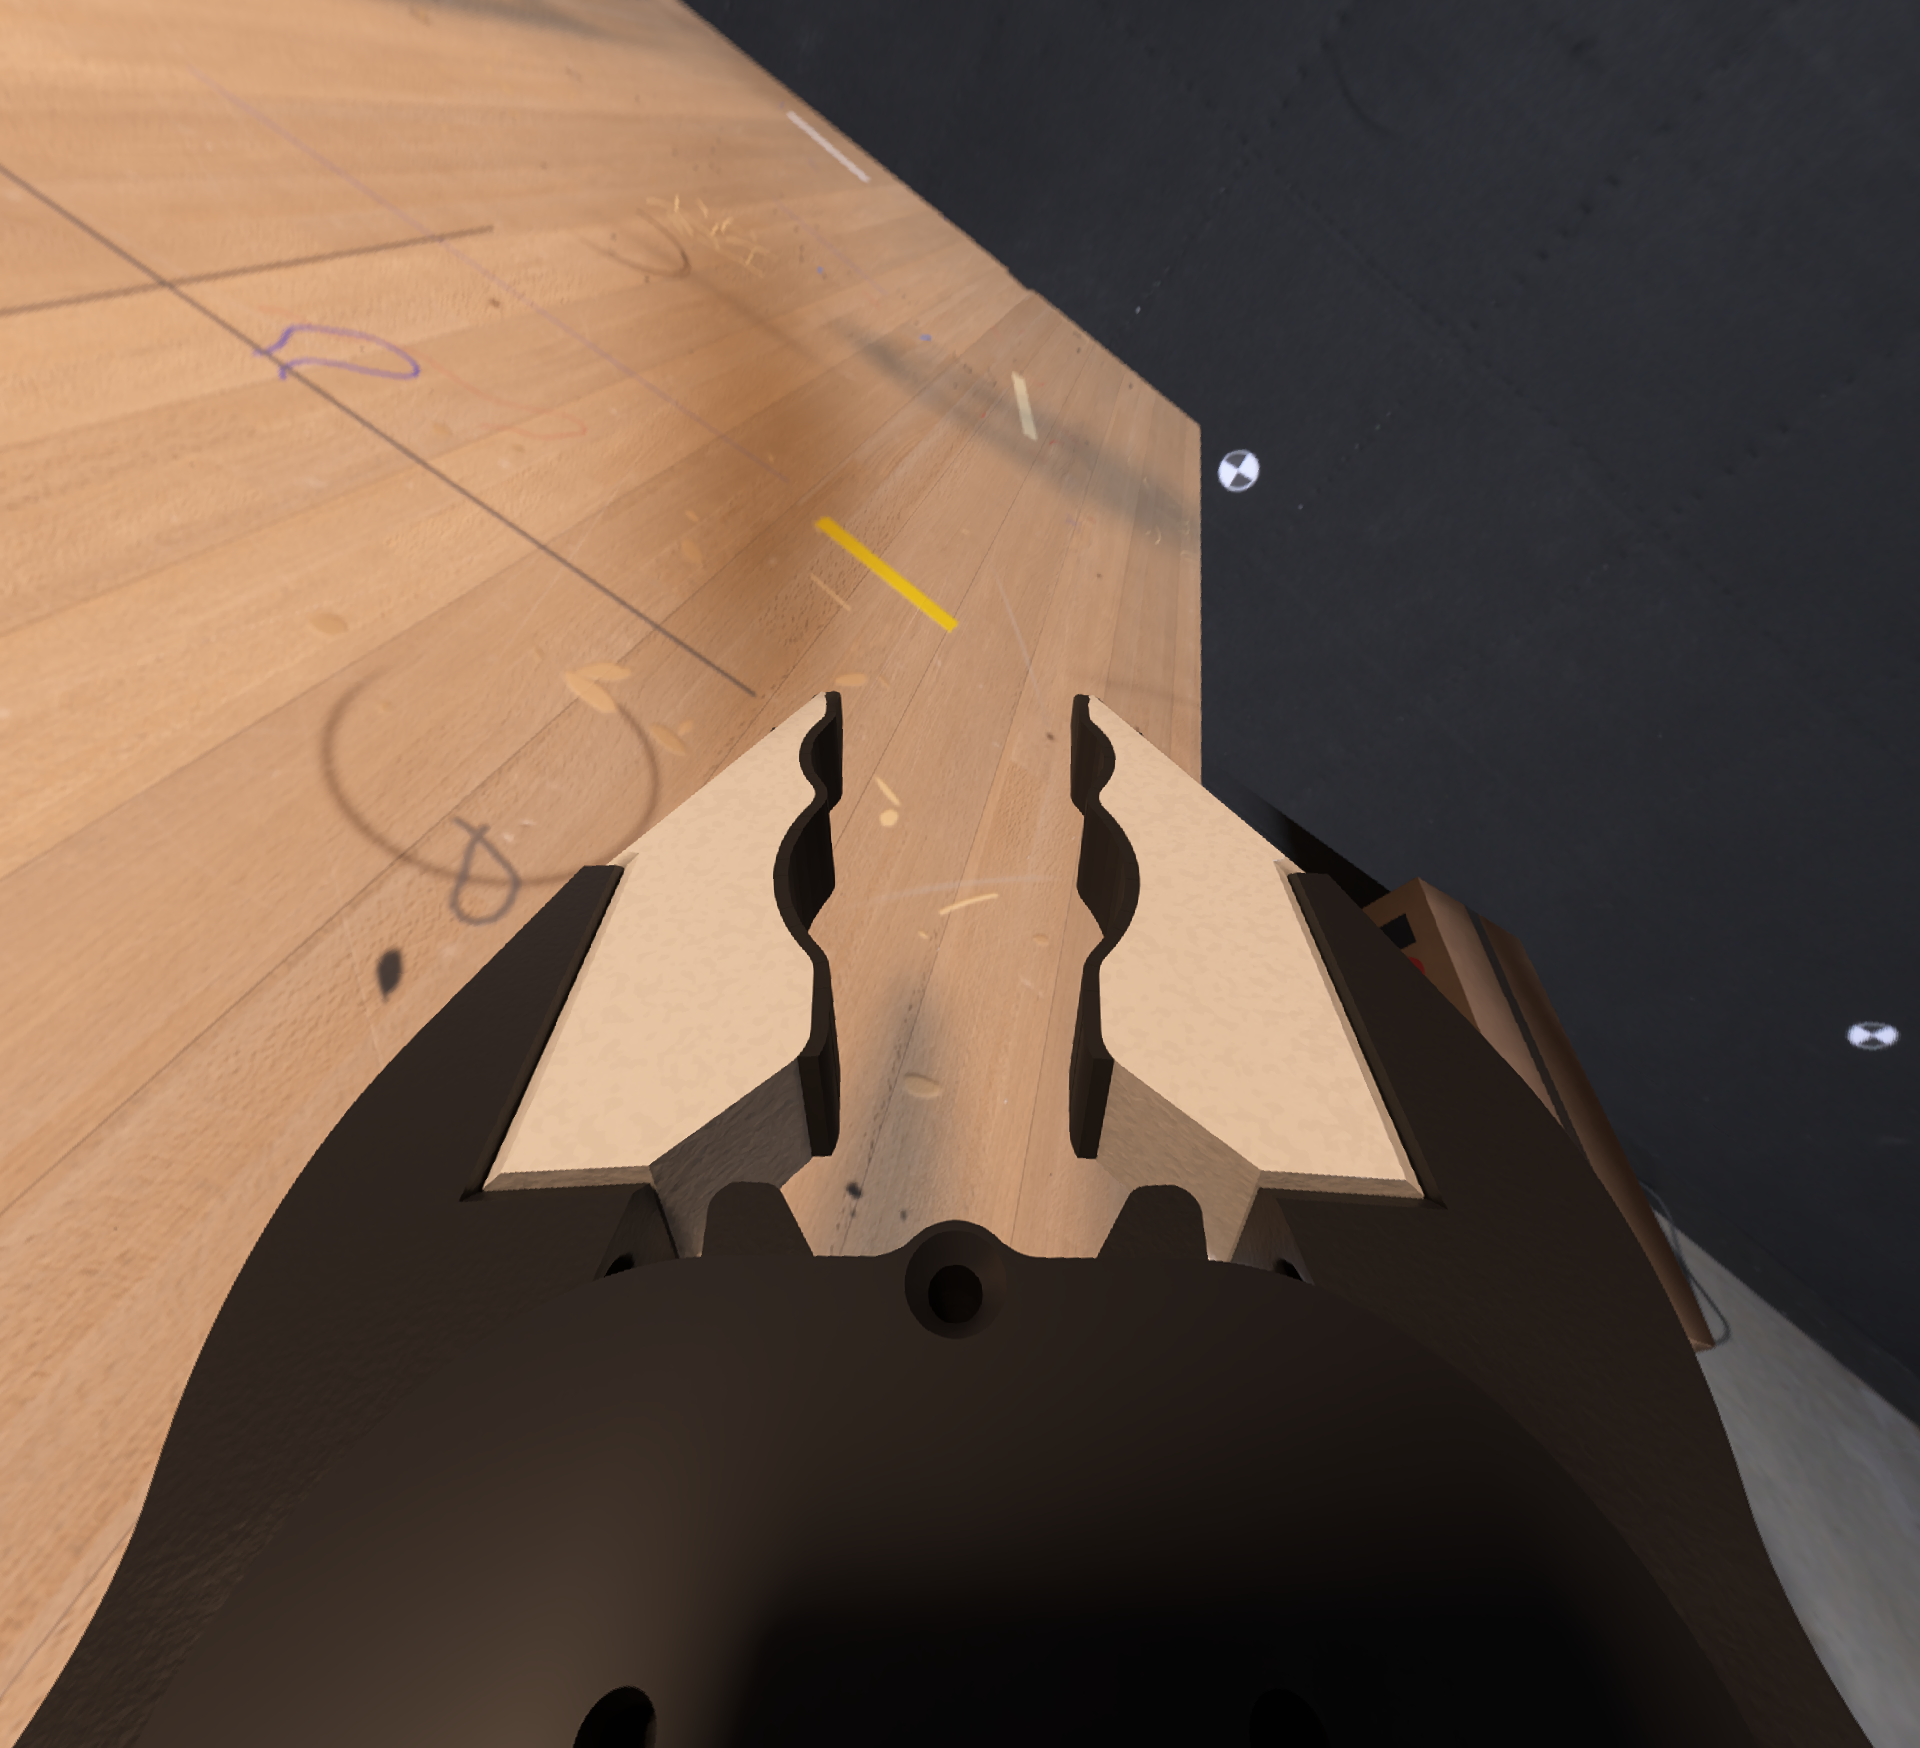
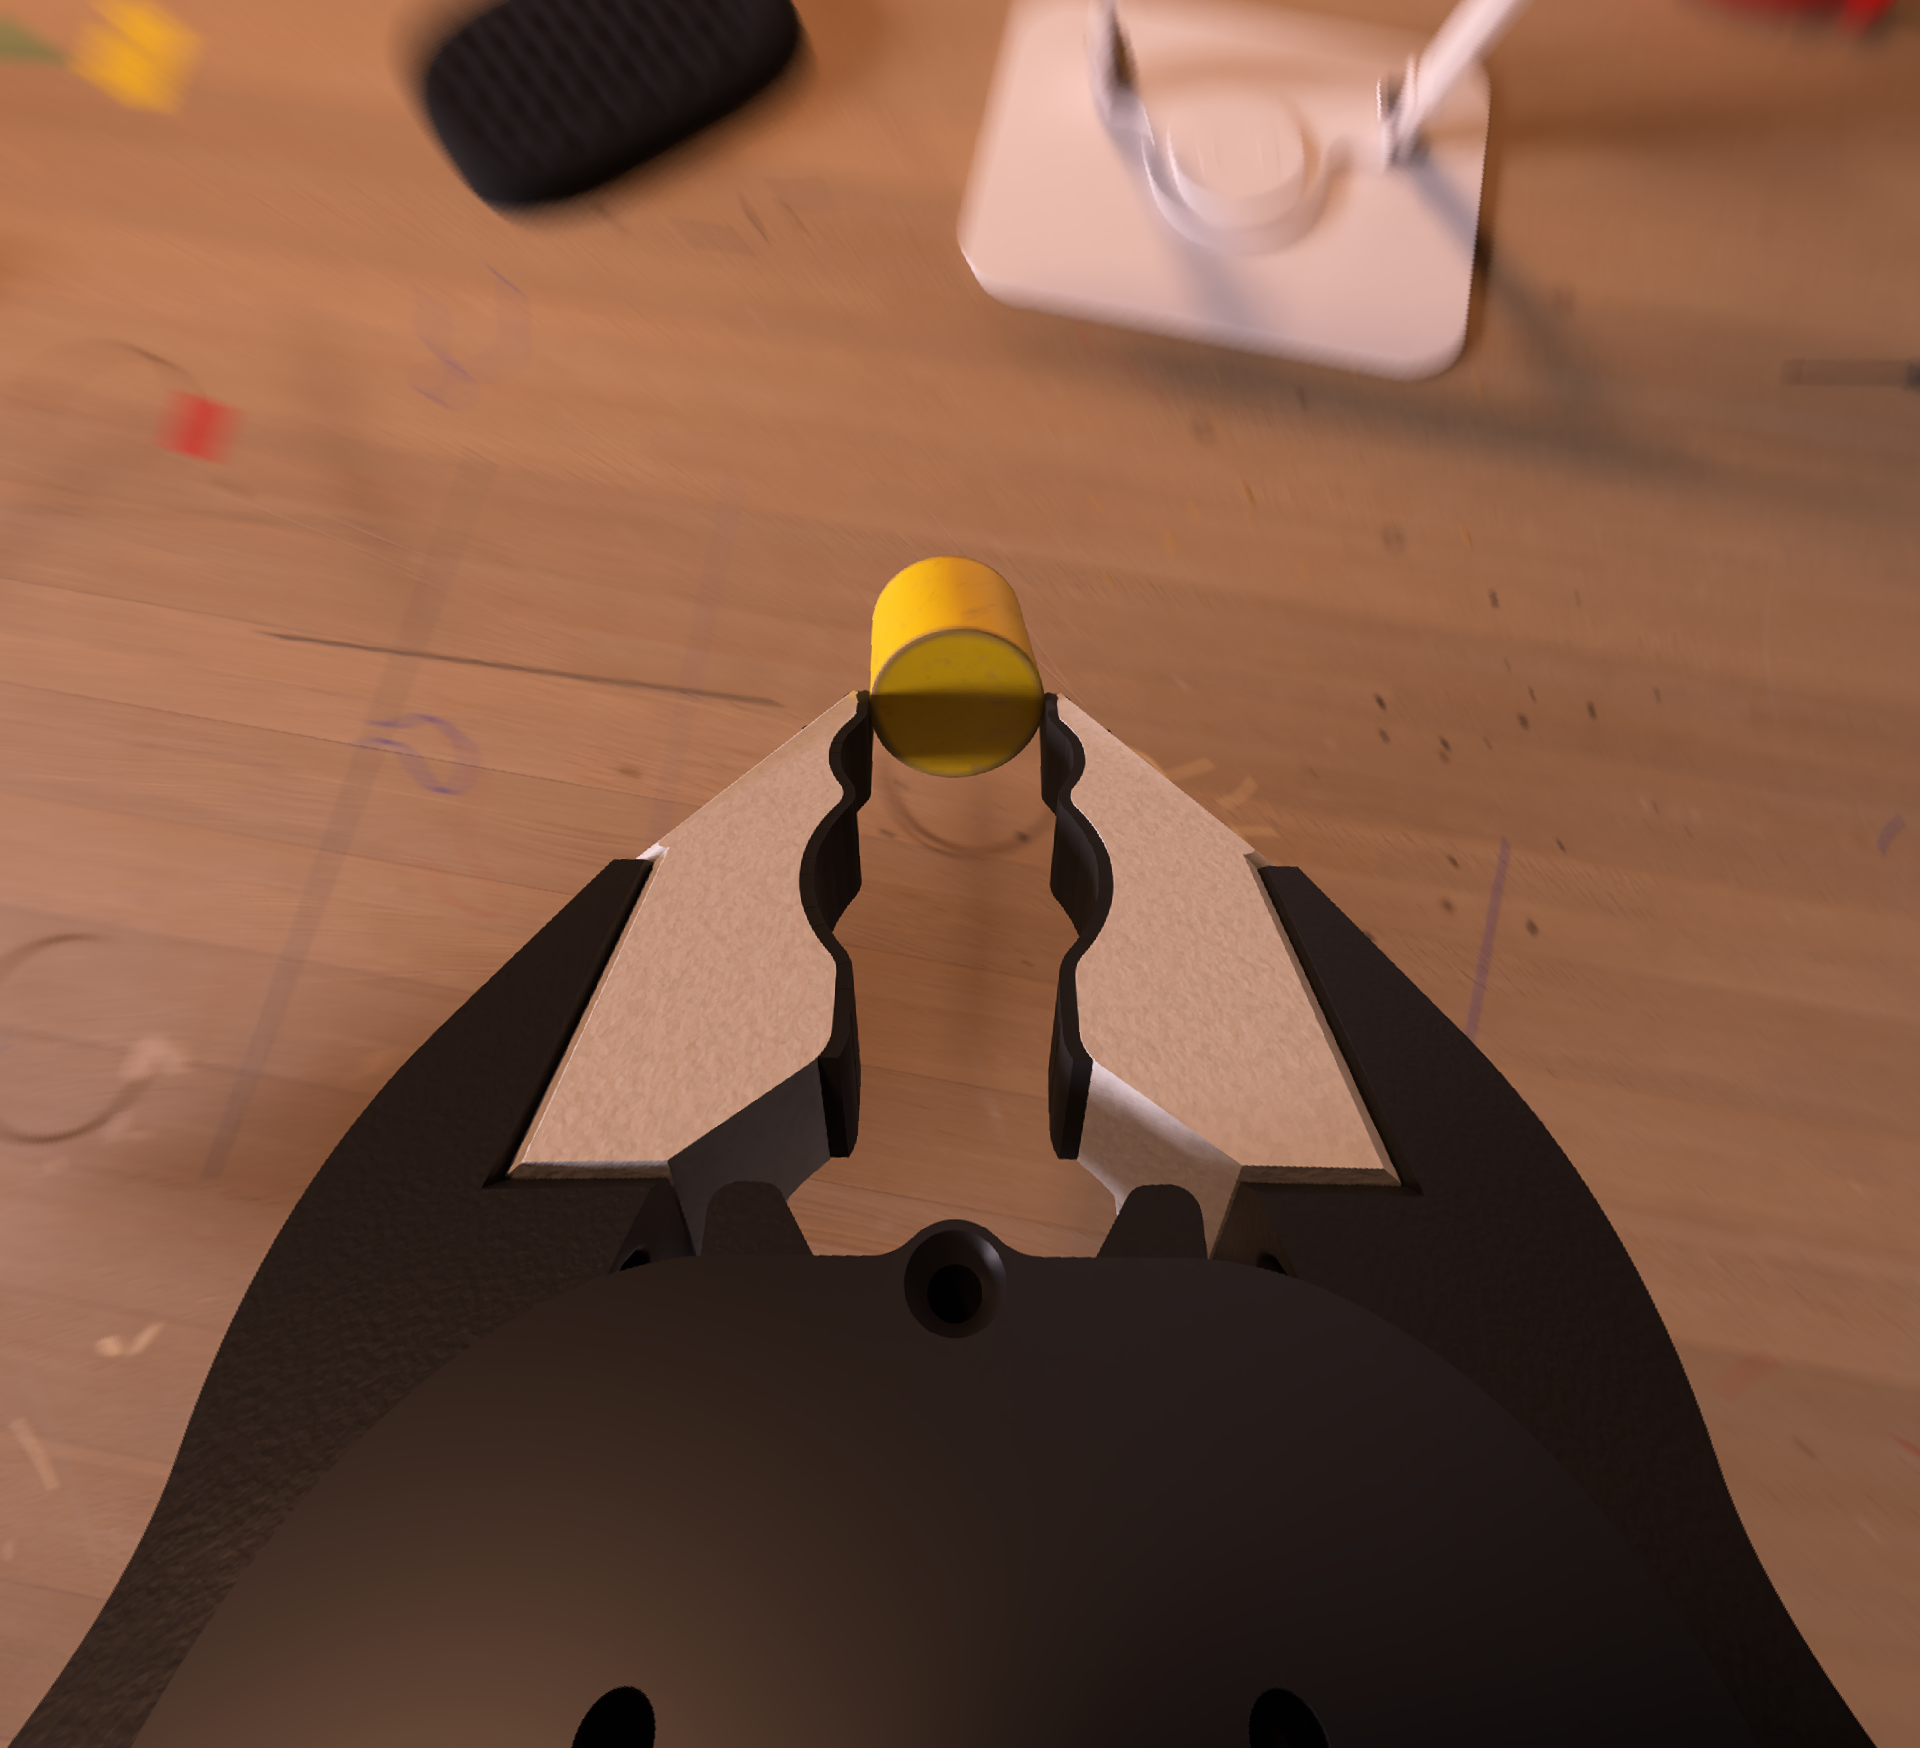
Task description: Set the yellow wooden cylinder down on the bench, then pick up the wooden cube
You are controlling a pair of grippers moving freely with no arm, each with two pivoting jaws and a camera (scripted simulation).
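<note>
1. While my right gripper (image 2: 954, 711) hangs over the bench (image 2: 312, 659), its fingertips (image 2: 858, 711) clamp the yellow cylinder (image 2: 954, 670) by its sides.
2. It lies along my fingers, flat end facing my camera, long axis pointing away toward the bench.
3. Beyond sit a black pad (image 2: 613, 62) and a white lamp base (image 2: 1236, 181), both blurred.
4. My left gripper (image 1: 956, 711) holds nothing, jaws apart, near the bench (image 1: 416, 503) edge.
5. No container shows.

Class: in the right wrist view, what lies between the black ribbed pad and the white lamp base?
Only bare bench lies between the black ribbed pad and the white lamp base; the right wrist view shows this, though blurred.
</note>
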